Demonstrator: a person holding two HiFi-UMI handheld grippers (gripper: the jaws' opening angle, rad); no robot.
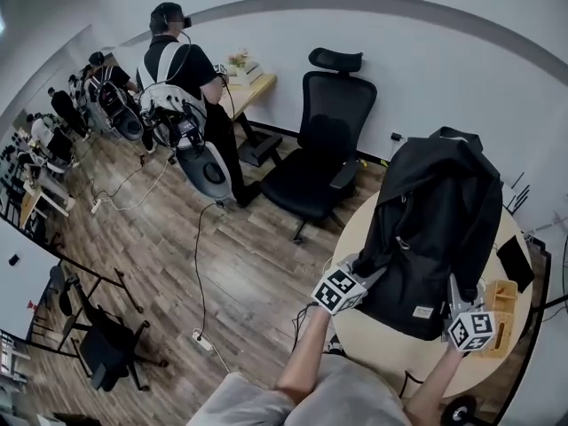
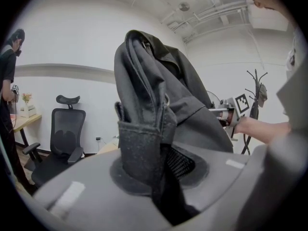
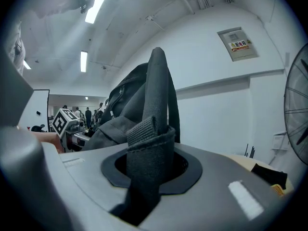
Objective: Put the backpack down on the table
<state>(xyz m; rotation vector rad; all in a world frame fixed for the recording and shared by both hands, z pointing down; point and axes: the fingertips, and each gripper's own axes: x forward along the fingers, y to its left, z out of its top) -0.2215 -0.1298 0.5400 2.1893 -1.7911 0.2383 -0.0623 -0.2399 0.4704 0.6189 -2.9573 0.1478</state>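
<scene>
From where I stand, the left gripper point(image 2: 144, 160) and right gripper point(image 3: 150, 158) each pinch a lower side of the black backpack point(image 1: 439, 224), keeping it upright over the round table point(image 1: 377, 344), its base perhaps just touching.

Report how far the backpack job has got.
Done: the left gripper and the right gripper are each clamped on fabric of the backpack, which stands upright over the round table. In hand: both hold it there; whether its base touches the tabletop cannot be told. Left: rest it fully on the table, then open both jaws.
</scene>
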